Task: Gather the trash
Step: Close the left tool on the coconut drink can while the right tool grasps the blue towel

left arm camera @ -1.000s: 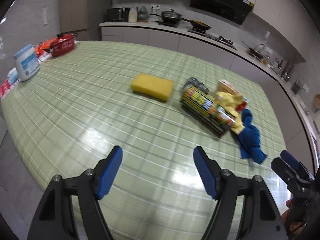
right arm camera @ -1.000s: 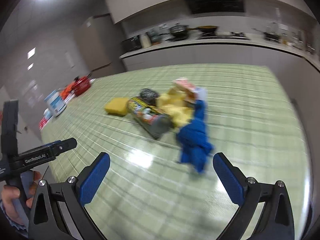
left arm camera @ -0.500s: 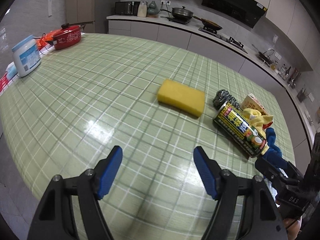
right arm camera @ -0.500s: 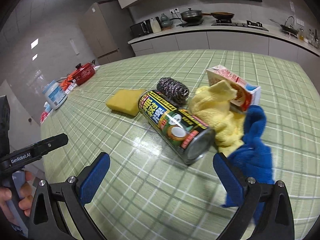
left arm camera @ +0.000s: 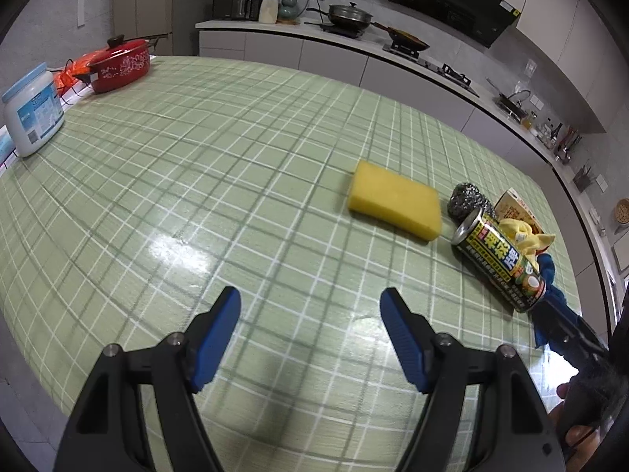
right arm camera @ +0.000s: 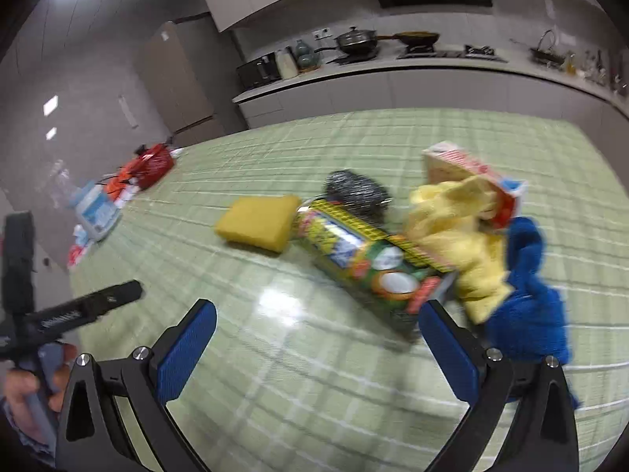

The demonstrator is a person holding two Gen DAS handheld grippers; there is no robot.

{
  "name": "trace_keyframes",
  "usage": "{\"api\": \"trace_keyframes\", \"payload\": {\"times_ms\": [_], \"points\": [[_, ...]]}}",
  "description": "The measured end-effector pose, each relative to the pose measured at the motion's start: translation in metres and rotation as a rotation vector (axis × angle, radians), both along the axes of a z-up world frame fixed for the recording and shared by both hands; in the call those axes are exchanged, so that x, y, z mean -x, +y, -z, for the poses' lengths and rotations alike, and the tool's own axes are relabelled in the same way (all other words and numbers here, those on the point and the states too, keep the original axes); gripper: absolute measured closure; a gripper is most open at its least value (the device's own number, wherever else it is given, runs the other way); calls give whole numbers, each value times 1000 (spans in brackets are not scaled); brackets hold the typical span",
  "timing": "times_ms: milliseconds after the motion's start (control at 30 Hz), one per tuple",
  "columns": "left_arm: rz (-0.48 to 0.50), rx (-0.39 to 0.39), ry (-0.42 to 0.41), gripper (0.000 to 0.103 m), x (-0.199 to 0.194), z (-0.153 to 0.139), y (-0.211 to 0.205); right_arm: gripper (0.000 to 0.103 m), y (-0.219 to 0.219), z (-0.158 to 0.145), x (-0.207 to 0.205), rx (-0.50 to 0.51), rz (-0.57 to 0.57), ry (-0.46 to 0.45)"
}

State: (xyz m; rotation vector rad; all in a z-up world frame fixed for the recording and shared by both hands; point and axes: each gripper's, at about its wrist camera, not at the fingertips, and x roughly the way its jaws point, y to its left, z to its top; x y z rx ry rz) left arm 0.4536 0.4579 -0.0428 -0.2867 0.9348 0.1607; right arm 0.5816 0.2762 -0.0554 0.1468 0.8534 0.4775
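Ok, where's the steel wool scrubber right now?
The steel wool scrubber sits on the table, right of the yellow sponge, touching the far end of the lying can.

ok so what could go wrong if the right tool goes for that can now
The can lies on its side on the glossy tablecloth, so a nudge from the open right tool could roll it away. The yellow cloth and blue cloth crowd its near end and could snag. The steel scourer touches it and may be dragged.
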Motion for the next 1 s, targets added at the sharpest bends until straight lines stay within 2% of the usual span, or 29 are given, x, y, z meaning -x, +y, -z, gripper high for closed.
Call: {"api": "trace_keyframes", "payload": {"times_ms": [167, 200, 300, 433, 600, 1000], "points": [[-2, -2, -1, 28, 3, 0, 12, 0, 31, -4, 15, -33, -85, -9], [-7, -1, -4, 28, 4, -1, 16, 0, 34, -5, 18, -15, -86, -18], [-22, 3, -14, 28, 6, -2, 24, 0, 24, -5, 19, 40, -40, -34], [-23, 17, -11, 28, 5, 2, 25, 0, -3, -4, 13, -6, 32, -12], [-1, 13, -1, 28, 0, 6, 14, 0, -6, 2, 5, -36, 37, 7], [14, 2, 20, 28, -10, 14, 19, 0, -5, 20, -14, 79, 119, 47]]}}
